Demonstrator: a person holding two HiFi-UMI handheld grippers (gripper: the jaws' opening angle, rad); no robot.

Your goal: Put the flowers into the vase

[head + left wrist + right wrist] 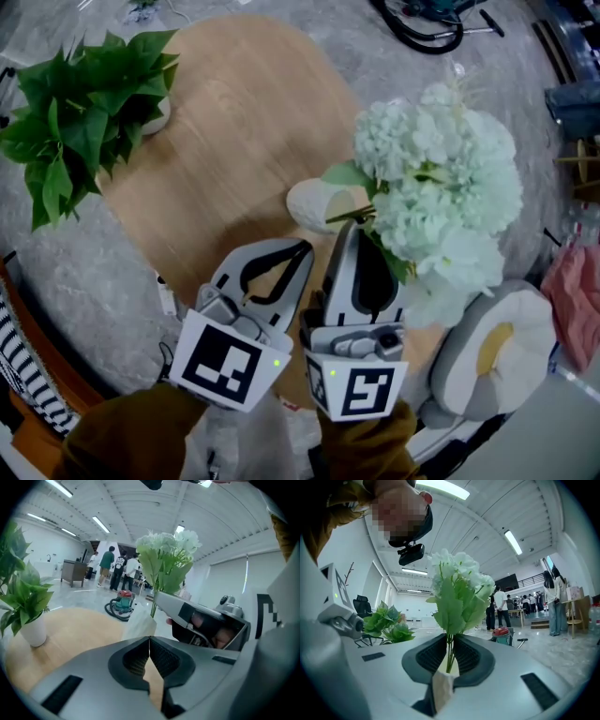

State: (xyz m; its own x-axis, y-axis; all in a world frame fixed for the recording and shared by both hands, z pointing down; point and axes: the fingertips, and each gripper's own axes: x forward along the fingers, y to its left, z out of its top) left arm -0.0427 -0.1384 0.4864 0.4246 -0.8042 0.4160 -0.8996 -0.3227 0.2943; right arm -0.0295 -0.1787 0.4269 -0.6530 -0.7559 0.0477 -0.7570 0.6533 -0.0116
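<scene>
A bunch of white flowers (441,178) with green leaves is held by its stems in my right gripper (354,225), which is shut on them. In the right gripper view the stems (449,656) run up between the ribbed pads and the blooms (457,581) stand above. A cream vase (314,204) stands on the round wooden table (234,122), just left of the stems and beyond both grippers. My left gripper (305,246) sits beside the right one, shut, with nothing between its pads (140,656). The vase (139,627) shows past its tips, beside the flowers (166,545).
A leafy potted plant (80,112) in a white pot (33,631) stands at the table's far left. An egg-shaped cushion (497,347) lies on a seat at the lower right. A vacuum cleaner (122,604) and several people (117,571) are on the floor beyond.
</scene>
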